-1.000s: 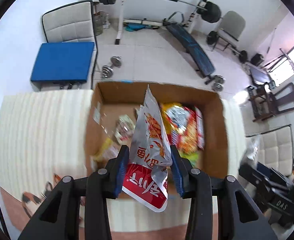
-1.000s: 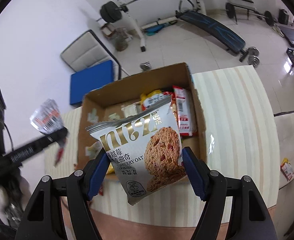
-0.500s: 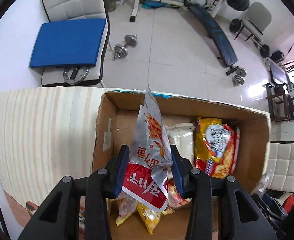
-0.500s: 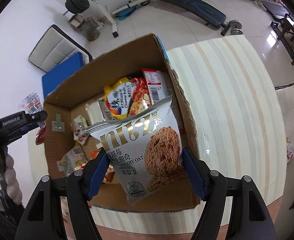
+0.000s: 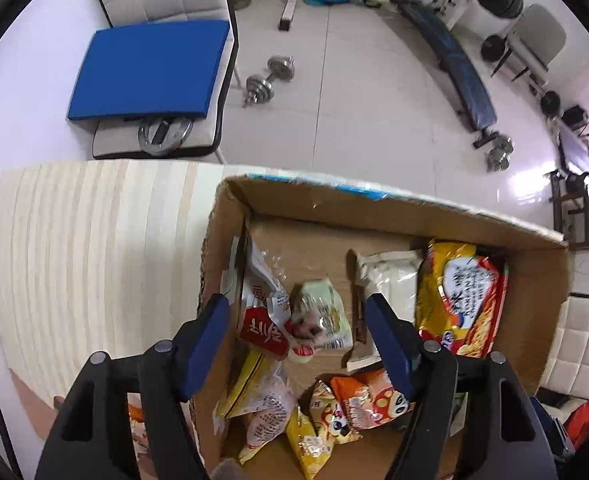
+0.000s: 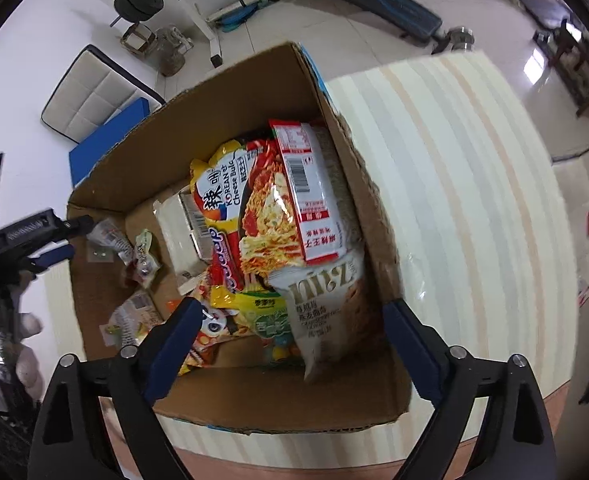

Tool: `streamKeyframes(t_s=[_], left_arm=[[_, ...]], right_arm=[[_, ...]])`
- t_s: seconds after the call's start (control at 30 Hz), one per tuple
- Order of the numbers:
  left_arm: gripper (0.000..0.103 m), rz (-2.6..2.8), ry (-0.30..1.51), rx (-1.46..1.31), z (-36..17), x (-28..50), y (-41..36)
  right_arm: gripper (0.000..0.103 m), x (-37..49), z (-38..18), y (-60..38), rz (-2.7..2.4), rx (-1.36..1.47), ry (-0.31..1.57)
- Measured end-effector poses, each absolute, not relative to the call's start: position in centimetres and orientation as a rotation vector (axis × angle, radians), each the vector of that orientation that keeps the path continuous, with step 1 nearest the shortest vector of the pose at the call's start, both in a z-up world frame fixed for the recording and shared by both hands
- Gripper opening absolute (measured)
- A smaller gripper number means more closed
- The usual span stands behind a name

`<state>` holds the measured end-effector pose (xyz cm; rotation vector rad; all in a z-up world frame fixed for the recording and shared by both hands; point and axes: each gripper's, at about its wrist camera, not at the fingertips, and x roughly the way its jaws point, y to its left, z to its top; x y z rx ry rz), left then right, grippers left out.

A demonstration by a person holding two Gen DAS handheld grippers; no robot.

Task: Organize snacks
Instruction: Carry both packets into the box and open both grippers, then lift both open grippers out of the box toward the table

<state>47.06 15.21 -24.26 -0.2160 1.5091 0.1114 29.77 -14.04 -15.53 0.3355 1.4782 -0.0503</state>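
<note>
An open cardboard box point(image 5: 374, 212) point(image 6: 222, 92) on a striped table holds several snack packs. My left gripper point(image 5: 300, 344) is open above the box's left side; the silver and red snack bag point(image 5: 260, 304) lies loose in the box just below it. My right gripper point(image 6: 290, 352) is open over the box's near right corner; the silver oat cookie bag point(image 6: 330, 308) leans inside against the right wall. A yellow and red noodle pack point(image 5: 462, 300) point(image 6: 250, 216) lies at the right side.
The striped table point(image 5: 94, 248) point(image 6: 454, 184) extends left and right of the box. Beyond it are a chair with a blue cushion point(image 5: 150, 68), dumbbells point(image 5: 270, 80) and a weight bench point(image 5: 450, 56). The left gripper shows at the right wrist view's left edge point(image 6: 34, 236).
Both grippers have opened. The silver and red bag dropped from the left one into the box, and the cookie bag dropped from the right one into the box's right corner.
</note>
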Motion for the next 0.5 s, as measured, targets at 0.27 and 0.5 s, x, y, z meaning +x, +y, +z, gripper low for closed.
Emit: streamKeyframes(t_s=[0.27, 0.5], left_arm=[[0.083, 0.068, 1.447, -0.222, -21.2, 43.9, 14.4], [0.086, 0.036, 1.393, -0.201, -18.7, 36.9, 13.1]], right_arm=[[0.098, 28.9, -13.4, -12.3, -0.019, 0.244, 1.441], [0.098, 25.9, -10.7, -10.5, 0.030, 0.130, 1.391]])
